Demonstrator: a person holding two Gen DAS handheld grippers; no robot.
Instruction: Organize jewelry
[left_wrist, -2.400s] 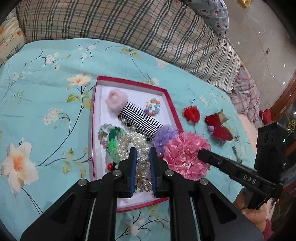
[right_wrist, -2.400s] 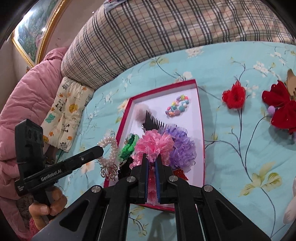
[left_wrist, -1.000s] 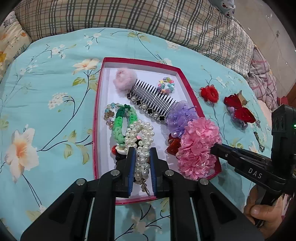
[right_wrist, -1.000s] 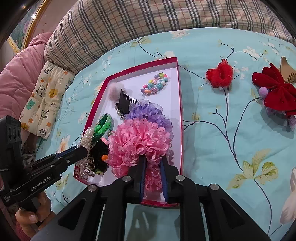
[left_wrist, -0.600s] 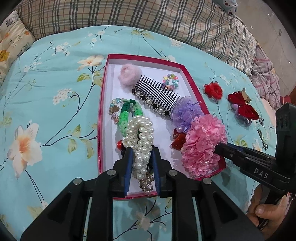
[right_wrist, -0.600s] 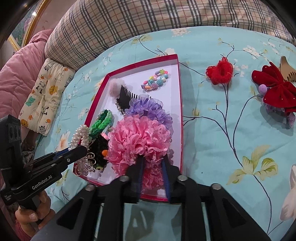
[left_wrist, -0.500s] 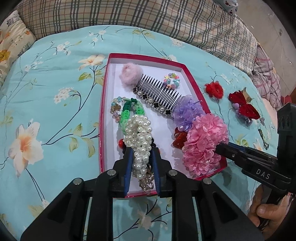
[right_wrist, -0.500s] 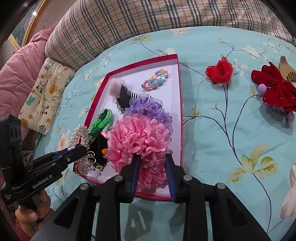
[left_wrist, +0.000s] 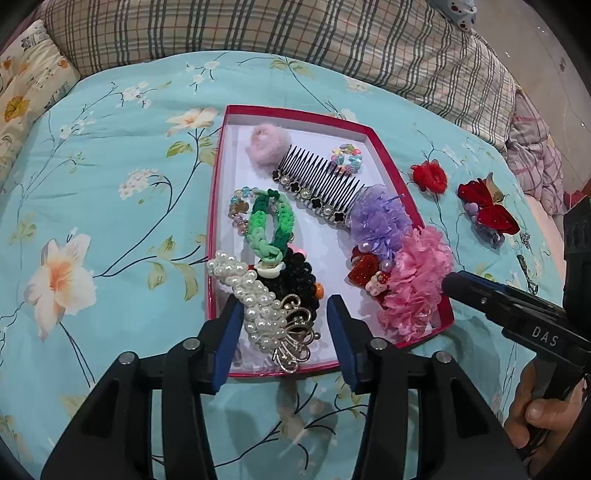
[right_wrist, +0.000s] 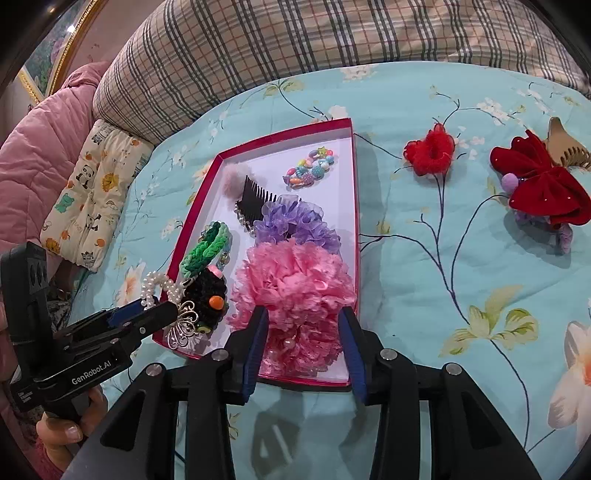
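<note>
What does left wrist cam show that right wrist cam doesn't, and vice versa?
Only left wrist: the whole black comb, a red glitter clip, the person's right hand.

Only right wrist: pink quilt, panda cushion, picture frame, the left hand.

Both: red box, pink scrunchie between the opening right claw, pearl bracelet between the opening left claw, red scrunchie and red bow outside the box.

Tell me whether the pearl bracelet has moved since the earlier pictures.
Yes. The pearl bracelet has dropped into the red box's near-left corner, lying free between the left gripper's opening jaws.
</note>
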